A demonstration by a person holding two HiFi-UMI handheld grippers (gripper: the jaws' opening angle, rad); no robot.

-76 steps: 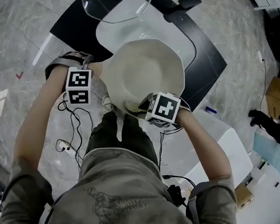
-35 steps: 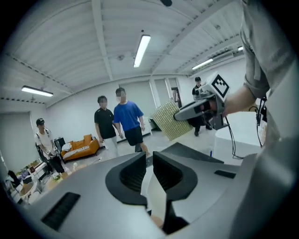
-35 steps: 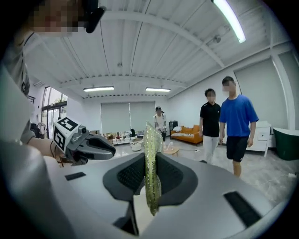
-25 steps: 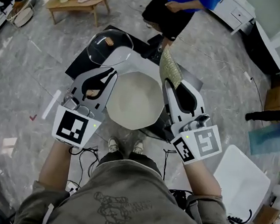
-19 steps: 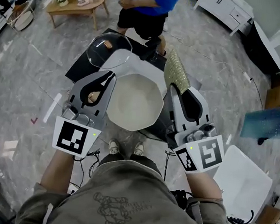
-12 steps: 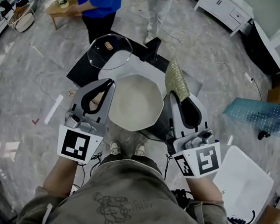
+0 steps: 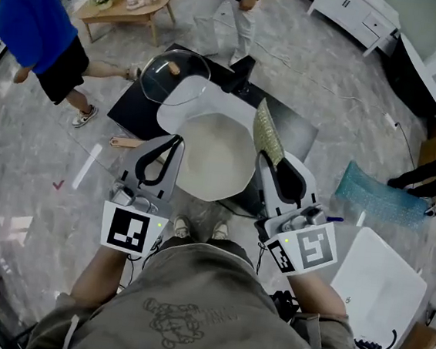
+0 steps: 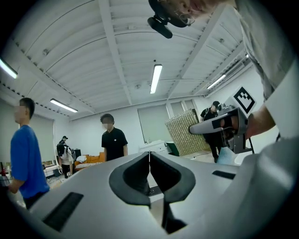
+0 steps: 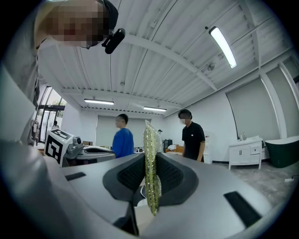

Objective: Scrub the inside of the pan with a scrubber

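Head view: the cream pan (image 7: 216, 158) lies between the two jaw pairs, with the left gripper (image 7: 175, 140) at one side and the right gripper (image 7: 261, 157) at the other. The green scrubber (image 7: 267, 130) projects forward from the right jaws. Left gripper view: jaws clenched together, nothing between them. Right gripper view: jaws grasping the scrubber, which stands on edge between the pads.

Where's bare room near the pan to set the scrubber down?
Free: the right corner of the black mat, beyond the scrubber, and its left strip between the glass lid and the left gripper. Crowded: behind the pan, with the lid and a dark fitting, and the pan's right flank, filled by the right gripper.
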